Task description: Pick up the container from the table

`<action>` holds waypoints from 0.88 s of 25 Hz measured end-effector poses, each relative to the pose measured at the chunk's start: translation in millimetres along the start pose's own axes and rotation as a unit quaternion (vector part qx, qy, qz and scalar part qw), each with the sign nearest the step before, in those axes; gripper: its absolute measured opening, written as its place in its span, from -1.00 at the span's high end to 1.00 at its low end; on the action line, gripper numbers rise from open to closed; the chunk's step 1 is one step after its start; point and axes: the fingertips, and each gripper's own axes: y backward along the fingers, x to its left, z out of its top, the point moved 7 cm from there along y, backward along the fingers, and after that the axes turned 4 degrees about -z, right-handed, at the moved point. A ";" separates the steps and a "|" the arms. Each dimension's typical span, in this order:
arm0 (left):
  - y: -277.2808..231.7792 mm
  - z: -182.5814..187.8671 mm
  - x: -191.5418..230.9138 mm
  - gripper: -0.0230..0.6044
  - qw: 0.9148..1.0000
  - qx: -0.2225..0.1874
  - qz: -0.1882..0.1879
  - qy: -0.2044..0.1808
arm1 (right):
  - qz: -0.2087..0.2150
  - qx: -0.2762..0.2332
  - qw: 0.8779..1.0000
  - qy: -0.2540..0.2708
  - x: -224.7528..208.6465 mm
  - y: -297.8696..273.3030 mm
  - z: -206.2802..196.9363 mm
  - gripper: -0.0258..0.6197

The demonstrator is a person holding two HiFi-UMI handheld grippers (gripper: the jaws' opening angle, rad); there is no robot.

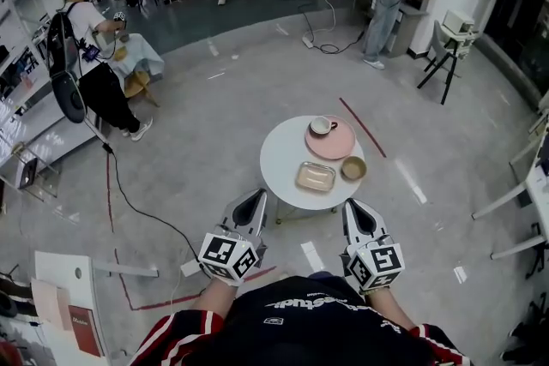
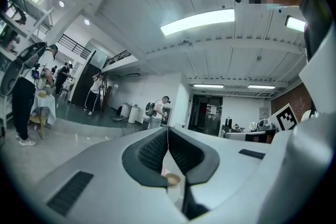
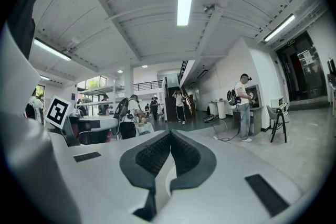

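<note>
Holding my left tongs (image 1: 255,201) pressed together with nothing in them, I have them at the near left edge of the round white worktop (image 1: 279,154). On its near part lies the shallow tan container (image 1: 315,177), open side up, long axis running left to right. Beyond it sits a pink plate (image 1: 336,147) carrying a cup (image 1: 322,126); a small bowl (image 1: 352,168) sits just right of the container. My right tongs (image 1: 357,210) are also together and empty.
</note>
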 end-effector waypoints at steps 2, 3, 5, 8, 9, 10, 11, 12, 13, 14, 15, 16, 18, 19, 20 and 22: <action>0.8 -2.1 6.7 0.85 1.000 0.001 -0.004 0.004 | -0.003 0.002 1.000 0.002 4.5 -3.4 -1.7 0.90; 1.1 -2.9 10.2 0.85 1.000 0.002 -0.007 0.005 | -0.006 0.002 1.000 0.002 6.6 -5.7 -2.0 0.90; -0.2 -4.6 16.1 0.85 1.000 0.002 -0.010 0.009 | -0.009 0.003 1.000 0.003 8.7 -10.0 -2.9 0.90; -9.7 -7.4 19.2 0.85 1.000 0.003 -0.013 0.013 | -0.012 0.008 1.000 0.004 3.3 -14.3 -4.4 0.90; -13.3 -7.9 19.5 0.85 1.000 0.003 -0.014 0.014 | -0.013 0.009 1.000 0.004 0.9 -15.5 -4.3 0.90; -16.5 -8.4 20.0 0.85 1.000 0.003 -0.014 0.015 | -0.013 0.010 1.000 0.003 -1.4 -17.1 -4.2 0.90; -19.7 -9.1 20.7 0.85 1.000 0.003 -0.014 0.016 | -0.013 0.011 1.000 0.003 -3.6 -19.1 -4.3 0.90; -23.0 -10.1 21.3 0.85 1.000 0.003 -0.015 0.017 | -0.013 0.012 1.000 0.003 -6.1 -21.7 -4.8 0.90; -26.7 -11.4 21.5 0.85 1.000 0.004 -0.016 0.018 | -0.013 0.013 1.000 0.003 -9.1 -24.7 -5.4 0.90; -30.5 -12.7 21.6 0.85 1.000 0.005 -0.017 0.018 | -0.012 0.014 1.000 0.002 -12.2 -28.0 -5.9 0.90; -34.0 -13.7 21.9 0.85 1.000 0.007 -0.017 0.018 | -0.011 0.014 1.000 0.001 -15.0 -31.6 -6.3 0.90; -37.2 -14.3 22.8 0.85 1.000 0.008 -0.016 0.019 | -0.009 0.013 1.000 -0.001 -17.2 -35.5 -6.2 0.90; -43.8 -13.8 25.7 0.85 1.000 0.008 -0.013 0.022 | -0.004 0.011 1.000 -0.005 -20.8 -43.0 -4.0 0.90; -47.7 -12.7 26.9 0.85 1.000 0.008 -0.012 0.023 | -0.001 0.010 1.000 -0.007 -23.1 -46.1 -2.1 0.90; -51.7 -11.2 27.6 0.85 1.000 0.007 -0.010 0.023 | 0.002 0.008 1.000 -0.009 -25.6 -49.0 0.0 0.90; -60.6 -8.1 28.7 0.85 1.000 0.005 -0.008 0.016 | 0.004 0.002 1.000 -0.006 -32.1 -54.4 4.4 0.90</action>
